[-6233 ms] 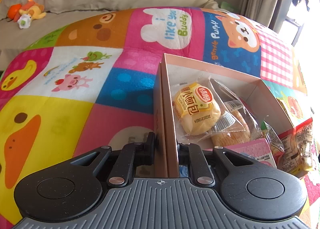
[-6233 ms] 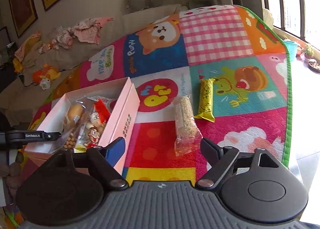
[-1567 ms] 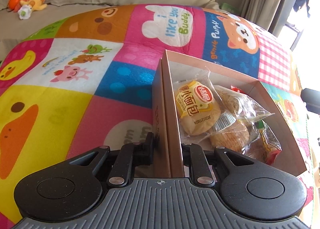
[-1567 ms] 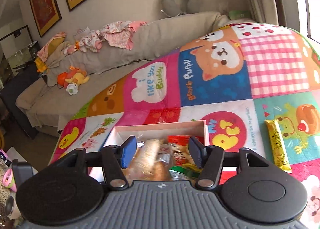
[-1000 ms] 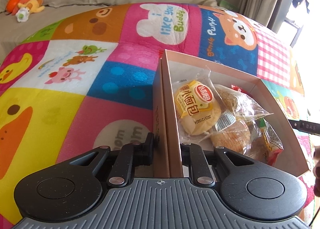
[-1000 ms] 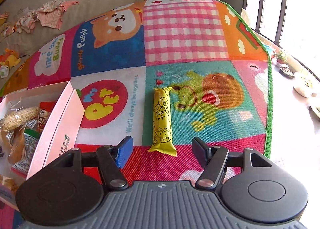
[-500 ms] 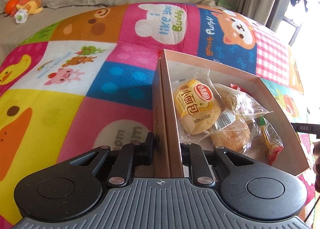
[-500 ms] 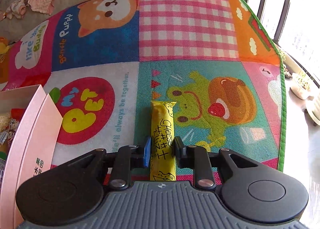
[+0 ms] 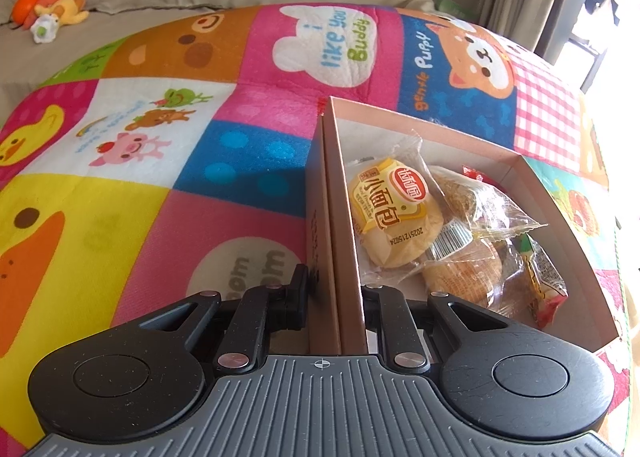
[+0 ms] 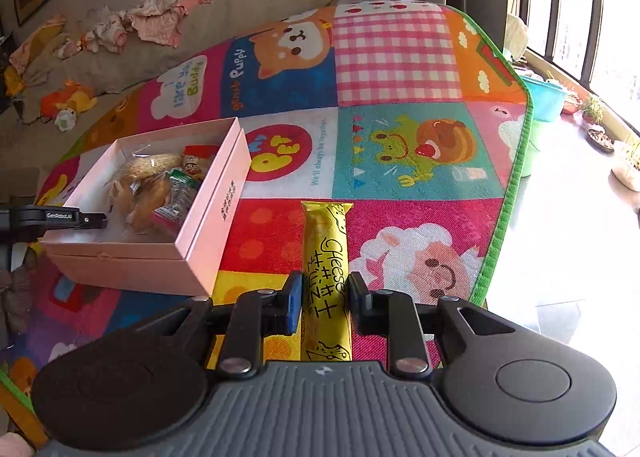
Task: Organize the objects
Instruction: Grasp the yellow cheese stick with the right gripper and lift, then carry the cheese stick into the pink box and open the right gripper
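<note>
My right gripper [image 10: 325,303] is shut on a yellow cheese snack bar [image 10: 326,261], lifted off the colourful play mat [image 10: 400,57] and sticking forward between the fingers. To its left stands the pink box [image 10: 208,213] with several wrapped snacks inside. In the left wrist view my left gripper [image 9: 335,289] is shut on the near left wall of that pink box [image 9: 332,217]. A yellow-wrapped small bread [image 9: 390,217] and other clear-wrapped pastries [image 9: 464,269] lie inside. The left gripper's finger [image 10: 60,216] shows at the box's left edge in the right wrist view.
The mat's green edge [image 10: 508,177] runs along the right, with bare floor, a teal bucket [image 10: 544,97] and plant pots beyond. A beige sofa [image 10: 120,57] with clothes and plush toys [image 10: 68,101] lies behind the mat.
My right gripper closed on the yellow cheese bar, lifted it off the mat and drew back toward the box. The left gripper kept its hold on the box wall without moving.
</note>
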Available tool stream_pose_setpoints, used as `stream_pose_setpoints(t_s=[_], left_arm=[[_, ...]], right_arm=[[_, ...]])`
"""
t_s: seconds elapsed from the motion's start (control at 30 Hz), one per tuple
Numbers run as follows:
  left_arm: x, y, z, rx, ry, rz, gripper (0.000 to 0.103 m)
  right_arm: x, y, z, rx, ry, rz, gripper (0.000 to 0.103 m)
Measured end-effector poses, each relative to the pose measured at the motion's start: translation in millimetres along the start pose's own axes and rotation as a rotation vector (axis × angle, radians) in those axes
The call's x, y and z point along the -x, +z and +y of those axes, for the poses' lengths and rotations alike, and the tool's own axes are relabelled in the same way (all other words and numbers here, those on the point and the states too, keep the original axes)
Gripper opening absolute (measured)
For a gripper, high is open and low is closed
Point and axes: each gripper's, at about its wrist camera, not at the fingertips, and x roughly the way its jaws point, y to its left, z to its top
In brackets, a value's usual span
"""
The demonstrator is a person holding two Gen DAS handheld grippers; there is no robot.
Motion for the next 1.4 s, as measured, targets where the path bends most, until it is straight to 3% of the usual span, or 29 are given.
stream_pose_setpoints(t_s=[0.23, 0.43, 0.57, 1.0, 1.1, 1.27, 1.4], left_arm=[[0.1, -0.2, 1.2, 0.014, -0.002, -0.001, 0.018], [0.2, -0.4, 2.3, 0.013, -0.007, -0.004, 0.018], [0.7, -1.8, 1.7, 0.008, -0.005, -0.010, 0.018], [1.1, -2.6, 3.3, 0.012, -0.019, -0.013, 0.019], [1.2, -3.0, 4.1, 0.015, -0.024, -0.013, 0.019], [1.2, -3.6, 4.0, 0.018, -0.024, -0.015, 0.019], [1.5, -4.1, 4.2, 0.019, -0.024, -0.014, 0.019]], right_arm=[[57.8, -7.6, 35.4, 0.070, 0.114, -0.084, 0.024], [75.9, 15.3, 61.9, 0.078, 0.199, -0.218, 0.024], [61.3, 35.2, 75.1, 0.064, 0.228, -0.246, 0.024], [-18.6, 86.2, 105.0, -0.079, 0.304, -0.204, 0.026], [-33.3, 86.3, 104.1, -0.107, 0.303, -0.178, 0.038], [-36.2, 76.0, 96.0, -0.087, 0.258, -0.167, 0.041], [-32.8, 67.6, 85.9, -0.061, 0.214, -0.165, 0.054]])
